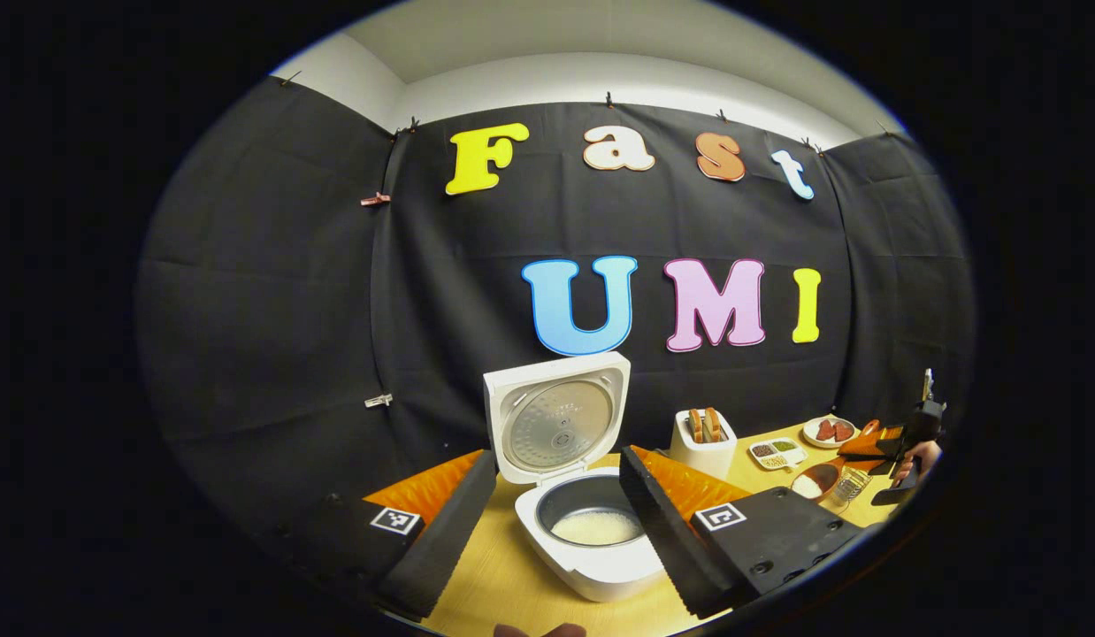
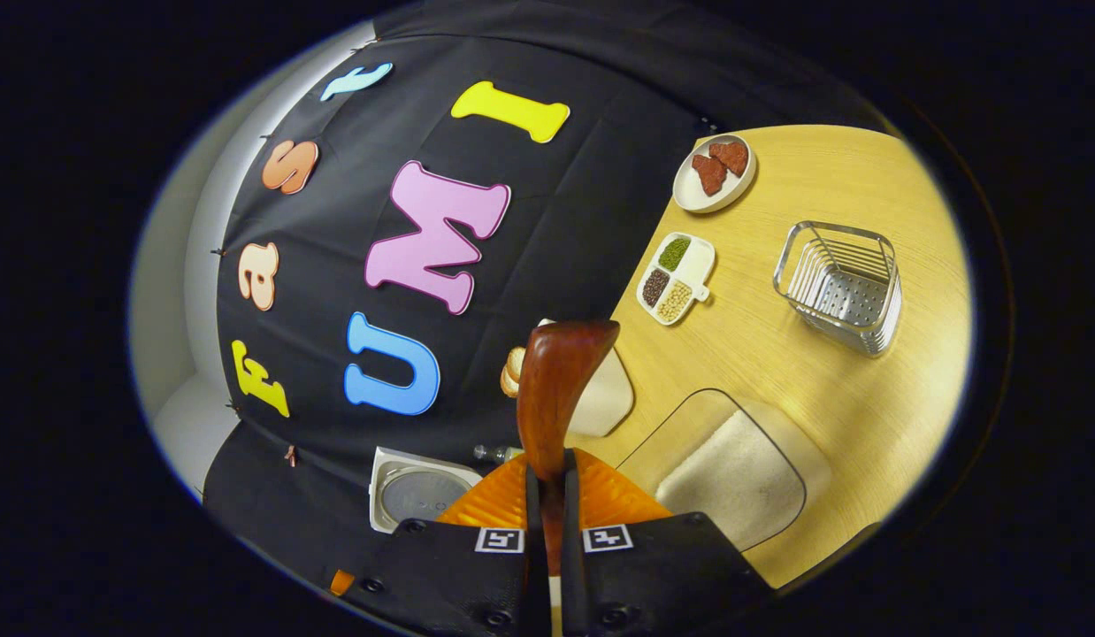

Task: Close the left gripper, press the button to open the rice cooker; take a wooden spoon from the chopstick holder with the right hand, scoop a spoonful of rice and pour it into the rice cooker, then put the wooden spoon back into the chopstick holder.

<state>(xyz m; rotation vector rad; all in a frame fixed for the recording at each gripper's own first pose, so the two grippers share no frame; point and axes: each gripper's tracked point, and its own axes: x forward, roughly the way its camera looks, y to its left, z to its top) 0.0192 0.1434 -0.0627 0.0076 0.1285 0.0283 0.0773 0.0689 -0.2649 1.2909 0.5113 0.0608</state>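
Two views, largest thing first: pale wooden table [image 1: 503, 575] running under everything. White rice cooker [image 1: 592, 566] standing open on it, lid [image 1: 556, 416] tipped up and back, white rice lying in the dark inner pot [image 1: 592, 522]. Left gripper [image 1: 547, 522] hovering just before the cooker, fingers spread wide apart, holding nothing, one either side of the pot as seen in the left gripper view. Right of the cooker, a white toaster [image 1: 705, 447] with bread slices, then a small white divided dish of grains [image 1: 776, 453] and a white plate with red pieces [image 1: 829, 431]. Far right, right gripper [image 1: 901, 451] held by a hand.

In the right gripper view: right gripper [image 2: 547, 495] clamped together on the handle of a reddish-brown wooden spoon [image 2: 556, 389], bowl end pointing away (contents cannot be told). Clear rectangular container of white rice [image 2: 733, 478] near right, wire-and-metal chopstick holder [image 2: 839, 287] beyond it, well apart from the spoon.
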